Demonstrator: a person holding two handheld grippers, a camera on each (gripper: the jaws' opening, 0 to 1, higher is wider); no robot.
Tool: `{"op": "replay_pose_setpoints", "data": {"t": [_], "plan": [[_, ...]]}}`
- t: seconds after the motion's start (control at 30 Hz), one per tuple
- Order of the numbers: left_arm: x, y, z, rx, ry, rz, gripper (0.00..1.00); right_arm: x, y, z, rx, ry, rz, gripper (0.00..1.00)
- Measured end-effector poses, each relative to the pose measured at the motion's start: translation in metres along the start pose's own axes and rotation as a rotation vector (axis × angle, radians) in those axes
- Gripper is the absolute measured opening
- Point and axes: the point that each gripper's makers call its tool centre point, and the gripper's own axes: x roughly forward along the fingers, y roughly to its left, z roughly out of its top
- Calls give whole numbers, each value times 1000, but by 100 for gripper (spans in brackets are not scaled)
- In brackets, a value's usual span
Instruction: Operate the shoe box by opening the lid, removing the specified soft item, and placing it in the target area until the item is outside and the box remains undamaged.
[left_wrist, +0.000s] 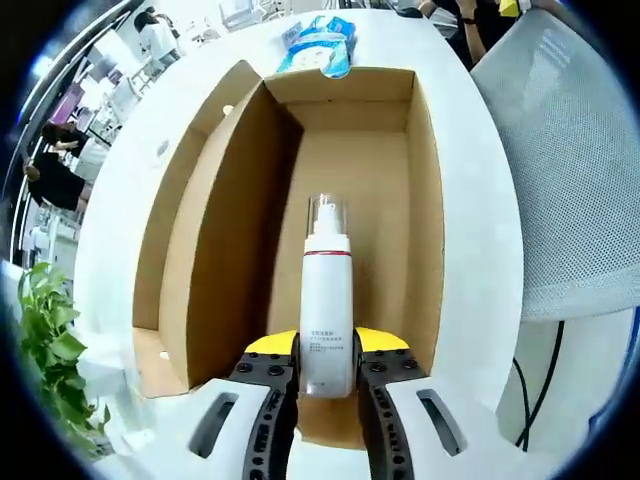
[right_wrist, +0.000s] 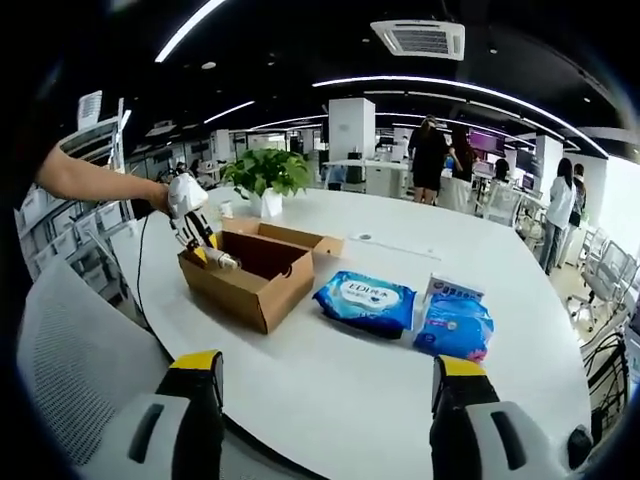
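An open brown cardboard shoe box (left_wrist: 380, 190) lies on the white table, its lid (left_wrist: 165, 220) folded out to one side. My left gripper (left_wrist: 326, 368) is shut on the base of a white spray bottle (left_wrist: 326, 290) with a red ring and a clear cap, held over the box's inside. In the right gripper view the box (right_wrist: 255, 275) sits at the left, and a person's hand holds the left gripper (right_wrist: 197, 238) with the bottle (right_wrist: 222, 261) at its near end. My right gripper (right_wrist: 330, 375) is open, low over the table edge, with nothing between its yellow-tipped fingers.
Two blue packs of wipes (right_wrist: 365, 300) (right_wrist: 455, 325) lie on the table (right_wrist: 330, 390) beside the box; they also lie past its far end (left_wrist: 322, 45). A white mesh chair (left_wrist: 575, 170) stands by the table. A potted plant (right_wrist: 265, 175) stands behind. People stand far off.
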Motion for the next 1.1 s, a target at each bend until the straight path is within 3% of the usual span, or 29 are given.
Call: {"op": "replay_pose_setpoints", "data": {"t": [0.27,0.7,1.1], "plan": [[-15,-5,6,-29,-47,29,19,-2,8,1,16,23,62,82],[-31,-12,15,-34,-92,64,19,0,13,21,15,0,99,78],[-42,-23,45,-25,-168,65,18,9,23,33,31,-15,140,75]]}}
